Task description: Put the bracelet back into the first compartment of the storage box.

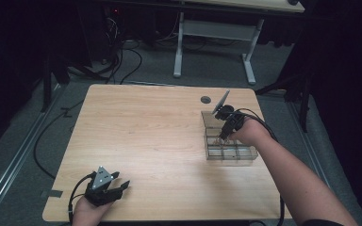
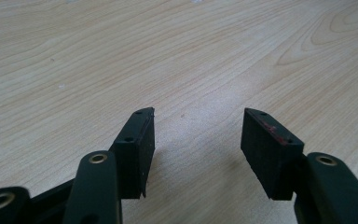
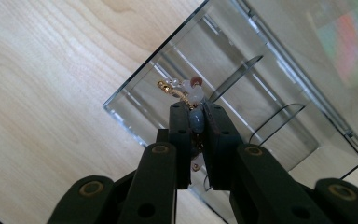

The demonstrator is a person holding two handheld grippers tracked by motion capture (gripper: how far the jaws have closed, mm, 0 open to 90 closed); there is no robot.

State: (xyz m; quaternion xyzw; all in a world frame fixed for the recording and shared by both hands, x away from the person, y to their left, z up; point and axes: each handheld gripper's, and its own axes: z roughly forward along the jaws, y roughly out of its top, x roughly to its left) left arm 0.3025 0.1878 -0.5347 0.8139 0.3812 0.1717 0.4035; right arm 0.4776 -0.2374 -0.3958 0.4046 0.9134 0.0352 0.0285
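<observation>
A: Nearest you, your left gripper (image 1: 121, 187) rests low at the front edge of the desk (image 1: 146, 132), jaws spread wide with nothing between them. Its own view has bare wood grain between the two black pads (image 2: 137, 140).

B: Why park it there?

A: My guess is that you have it out of the way; nothing lies near it to grasp, and the work is across the desk.

B: And the right one?

A: Your right gripper (image 3: 196, 112) is closed tight on a beaded piece of jewellery (image 3: 186, 91): a grey-blue bead is pinched between the pads, and pale beads with a gold clasp stick out past the tips. I cannot tell whether it is a bracelet or an earring.

B: Where is it, exactly?

A: Over the clear compartment box (image 1: 230, 149) on the right side of the desk, jaws pointing down into it. The beads hang above one of the near-corner compartments (image 3: 168, 100); whether they touch the bottom is unclear.

B: The lid?

A: It lies open behind, farther from you (image 3: 317, 42), so the compartments are free to reach. You hold the piece by its middle, probably so it drops straight between the dividers.
</observation>
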